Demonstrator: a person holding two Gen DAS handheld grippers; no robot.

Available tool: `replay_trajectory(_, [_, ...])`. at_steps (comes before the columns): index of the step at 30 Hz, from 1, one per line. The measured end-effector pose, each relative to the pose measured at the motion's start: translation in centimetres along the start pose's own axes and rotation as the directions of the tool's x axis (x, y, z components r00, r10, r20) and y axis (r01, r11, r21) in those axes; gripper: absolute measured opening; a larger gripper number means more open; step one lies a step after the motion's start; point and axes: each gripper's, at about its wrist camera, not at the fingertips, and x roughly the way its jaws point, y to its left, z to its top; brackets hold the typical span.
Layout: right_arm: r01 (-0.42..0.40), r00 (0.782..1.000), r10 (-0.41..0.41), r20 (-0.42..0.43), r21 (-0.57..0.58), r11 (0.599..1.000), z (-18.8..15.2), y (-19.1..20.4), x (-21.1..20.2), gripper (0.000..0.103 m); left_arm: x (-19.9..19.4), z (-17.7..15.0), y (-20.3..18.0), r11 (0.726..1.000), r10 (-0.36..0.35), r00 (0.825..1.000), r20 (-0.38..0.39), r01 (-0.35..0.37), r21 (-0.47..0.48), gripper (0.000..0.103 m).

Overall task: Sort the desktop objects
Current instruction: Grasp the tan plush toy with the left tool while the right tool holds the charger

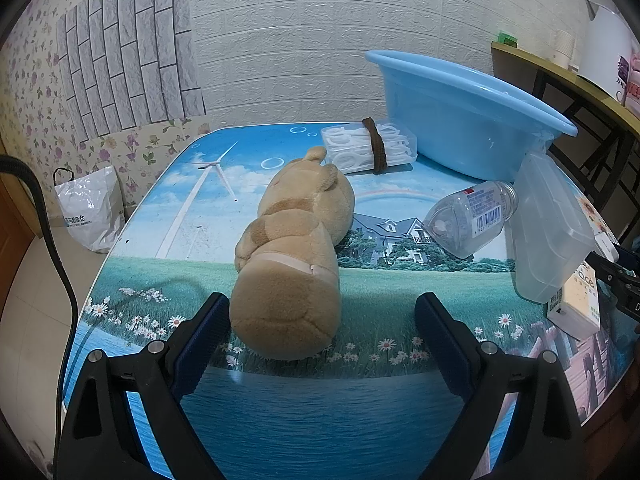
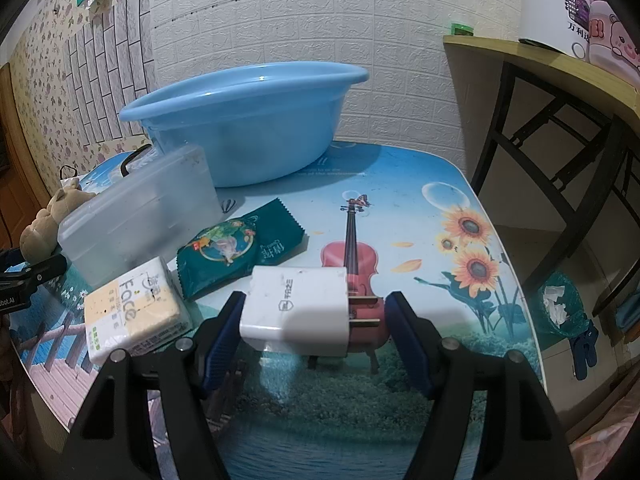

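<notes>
Left wrist view: left tool (image 1: 322, 320) wide, stuffed toy (image 1: 294, 256) lying on worktop (image 1: 280, 408) between jaws w/ only left pad near; right tool (image 2: 314, 320) open astride plug adapter (image 2: 296, 306), uneven closing may skid either off-centre.

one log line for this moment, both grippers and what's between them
left gripper: open, astride plush toy | right gripper: open, astride white plug adapter | blue basin: at table's back
</notes>
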Motion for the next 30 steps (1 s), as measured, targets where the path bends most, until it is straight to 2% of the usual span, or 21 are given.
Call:
replay_trajectory(25, [-0.013, 1.000, 0.013, 0.006, 0.017, 1.000, -0.01, -0.19, -0.07, 0.070, -0.26, -0.05, -0.03, 1.000, 0.013, 1.000, 0.008, -0.013, -0.003, 0.093])
replay_trajectory(27, [-0.031, 0.999, 0.030, 0.015, 0.025, 0.999, 0.01, -0.28, -0.20, 0.060, -0.34, 0.00, 0.07, 1.000, -0.002, 1.000, 0.007, 0.002, -0.005, 0.090])
replay_trajectory(30, [-0.040, 0.999, 0.040, 0.016, 0.021, 0.999, 0.04, -0.05, -0.24, 0.060, -0.42, 0.01, 0.13, 1.000, 0.010, 1.000, 0.015, -0.010, -0.008, 0.082])
